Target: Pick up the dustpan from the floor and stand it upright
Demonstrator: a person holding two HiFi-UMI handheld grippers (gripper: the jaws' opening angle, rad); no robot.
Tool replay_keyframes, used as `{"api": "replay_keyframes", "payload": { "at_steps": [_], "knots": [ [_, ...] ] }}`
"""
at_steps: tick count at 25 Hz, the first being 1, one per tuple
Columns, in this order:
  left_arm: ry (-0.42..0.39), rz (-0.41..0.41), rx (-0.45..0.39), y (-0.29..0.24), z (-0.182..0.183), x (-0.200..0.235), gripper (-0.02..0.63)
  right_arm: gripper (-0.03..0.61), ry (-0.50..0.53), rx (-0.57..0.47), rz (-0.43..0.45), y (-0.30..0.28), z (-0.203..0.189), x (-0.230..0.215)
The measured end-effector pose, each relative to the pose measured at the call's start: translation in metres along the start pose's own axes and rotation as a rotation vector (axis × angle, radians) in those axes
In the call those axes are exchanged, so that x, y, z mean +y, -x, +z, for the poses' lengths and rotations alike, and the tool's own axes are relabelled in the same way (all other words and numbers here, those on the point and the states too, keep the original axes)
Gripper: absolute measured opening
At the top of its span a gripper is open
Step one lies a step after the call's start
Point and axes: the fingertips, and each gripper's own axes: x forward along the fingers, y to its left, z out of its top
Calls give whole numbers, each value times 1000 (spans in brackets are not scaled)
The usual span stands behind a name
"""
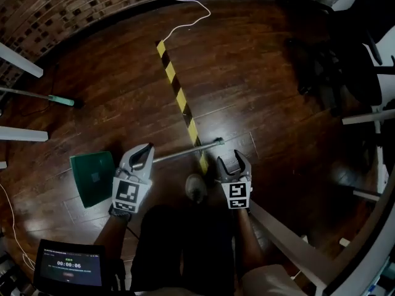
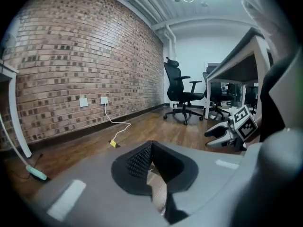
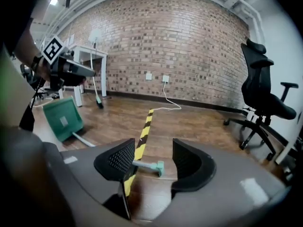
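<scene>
The green dustpan [image 1: 92,176] lies on the wooden floor at the left, and its long metal handle [image 1: 185,151] runs right to a green end cap [image 1: 219,142]. In the right gripper view the dustpan [image 3: 61,118] is at the left and the end cap [image 3: 158,167] lies on the floor beyond the jaws. My left gripper [image 1: 145,148] hangs over the handle beside the pan; its jaws meet at the tip with nothing between them [image 2: 151,145]. My right gripper [image 1: 232,159] is just right of the handle's end, open and empty [image 3: 152,148].
A yellow-and-black tape stripe [image 1: 179,97] runs away across the floor, with a white cable [image 1: 185,17] beyond it. A broom [image 1: 62,100] lies at far left. An office chair [image 3: 265,93] and white desk legs [image 1: 370,117] stand at the right. A timer tablet [image 1: 71,267] sits near my feet.
</scene>
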Motion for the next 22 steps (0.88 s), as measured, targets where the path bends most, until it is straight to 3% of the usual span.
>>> {"api": "replay_keyframes", "payload": {
  "at_steps": [5,9,13,17,22],
  "knots": [
    [-133,42,9,-34,-75,18,2,248,34,55,-69,-70,-97,-14],
    [-105,64,8,-49,-128,31,2,228,47,88,-96,-124,-154,-23],
    [-50,35,27,-53,-147,24,2,208,67,111,-79,-146,-164,-27],
    [12,60,41,-52,-148,27,2,162,80,104,-96,-155,-157,-34],
    [15,74,42,-47,-150,32,2,123,84,103,-136,-167,-152,-41]
  ]
}}
